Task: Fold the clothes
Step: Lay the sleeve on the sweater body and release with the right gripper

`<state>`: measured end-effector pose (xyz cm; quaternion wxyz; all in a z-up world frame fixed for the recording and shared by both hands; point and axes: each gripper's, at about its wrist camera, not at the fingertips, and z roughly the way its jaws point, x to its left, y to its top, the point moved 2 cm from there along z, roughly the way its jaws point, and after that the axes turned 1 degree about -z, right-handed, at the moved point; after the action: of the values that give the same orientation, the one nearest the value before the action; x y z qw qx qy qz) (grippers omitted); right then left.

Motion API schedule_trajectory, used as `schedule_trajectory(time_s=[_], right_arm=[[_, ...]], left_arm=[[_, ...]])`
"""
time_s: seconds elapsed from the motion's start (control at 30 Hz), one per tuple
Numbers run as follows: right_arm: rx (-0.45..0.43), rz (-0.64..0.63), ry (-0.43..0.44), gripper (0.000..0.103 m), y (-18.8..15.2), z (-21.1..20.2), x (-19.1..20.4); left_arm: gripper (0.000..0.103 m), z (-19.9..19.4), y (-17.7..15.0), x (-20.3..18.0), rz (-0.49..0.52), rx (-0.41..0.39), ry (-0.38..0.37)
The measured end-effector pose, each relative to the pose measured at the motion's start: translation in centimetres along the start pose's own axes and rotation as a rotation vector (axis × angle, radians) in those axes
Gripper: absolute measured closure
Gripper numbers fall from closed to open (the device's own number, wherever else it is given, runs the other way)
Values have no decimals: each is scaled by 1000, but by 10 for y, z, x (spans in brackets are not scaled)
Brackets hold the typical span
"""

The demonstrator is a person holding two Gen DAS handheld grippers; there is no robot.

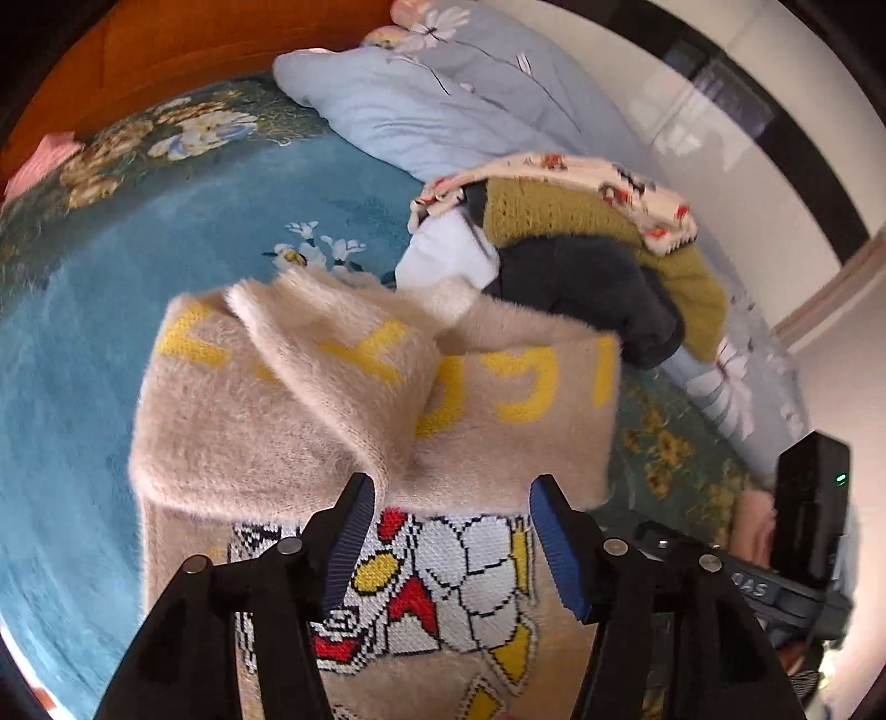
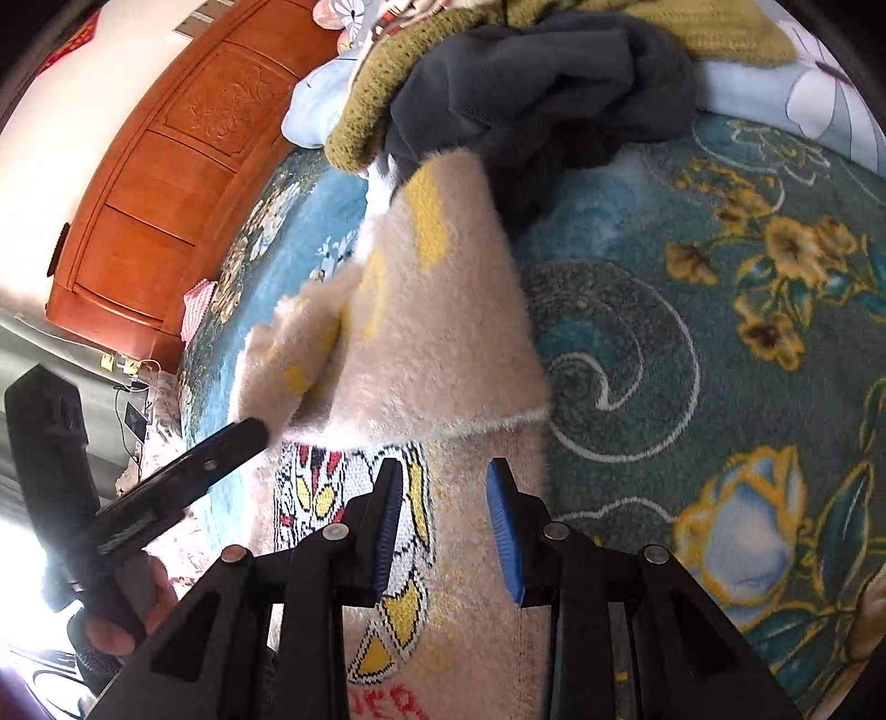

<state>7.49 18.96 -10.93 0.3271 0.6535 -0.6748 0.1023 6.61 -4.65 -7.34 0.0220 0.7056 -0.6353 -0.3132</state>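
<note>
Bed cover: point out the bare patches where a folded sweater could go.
Left of the beige sweater, the blue bed cover lies bare up to the headboard. Its flowered part right of the sweater is bare too. The clothes pile crowds the far side.

Both tongs — left point(image 1: 448, 540), right point(image 2: 446, 531) — tilted downward, jaws apart, empty.

A home bedroom: bed spread with a blue floral blanket point(image 1: 111, 310), carved wooden headboard point(image 2: 160, 183), pale blue flowered quilt point(image 1: 443, 94), and a heap of unfolded clothes point(image 1: 587, 243) beside it.
</note>
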Motion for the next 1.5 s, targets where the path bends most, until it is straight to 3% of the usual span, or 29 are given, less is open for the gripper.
schedule_trajectory(time_s=[0.1, 0.17, 0.27, 0.33, 0.5, 0.53, 0.63, 0.77, 1.0, 1.03, 1.1, 1.13, 1.2, 1.5], right_arm=[[-22, -37, -7, 71, 9, -4, 12], [-26, -74, 3, 71, 16, -2, 25], [-7, -161, 13, 71, 24, 14, 59], [7, -226, 19, 69, 28, 26, 84], [12, -467, -24, 63, 29, 61, 156], [7, -505, -49, 62, 30, 69, 167], [30, -575, -97, 62, 34, 96, 190], [81, -641, -166, 61, 35, 134, 205], [114, -690, -326, 61, 33, 171, 199], [108, -695, -340, 62, 32, 170, 198], [100, -705, -360, 75, 33, 169, 196], [94, -699, -361, 84, 34, 167, 195], [72, -667, -352, 92, 39, 157, 192], [-138, -360, -152, 93, 64, 59, 142]], left_arm=[[36, -27, -3, 38, -206, -102, -58], [36, -33, -2, 74, -391, -147, -55], [36, -24, -4, 121, -604, -140, 35], [37, -21, -5, 134, -666, -158, 54], [37, -15, 0, 139, -620, -198, 231], [37, -12, 0, 143, -622, -188, 283], [37, 1, -4, 155, -664, -136, 326], [37, 2, -5, 156, -648, -136, 357], [36, 5, -4, 158, -644, -121, 352], [36, 4, -3, 158, -648, -122, 350], [36, 3, -3, 159, -656, -124, 348], [36, 2, -4, 159, -659, -127, 348], [36, -1, -4, 160, -665, -134, 344], [36, -7, -4, 153, -648, -136, 343]])
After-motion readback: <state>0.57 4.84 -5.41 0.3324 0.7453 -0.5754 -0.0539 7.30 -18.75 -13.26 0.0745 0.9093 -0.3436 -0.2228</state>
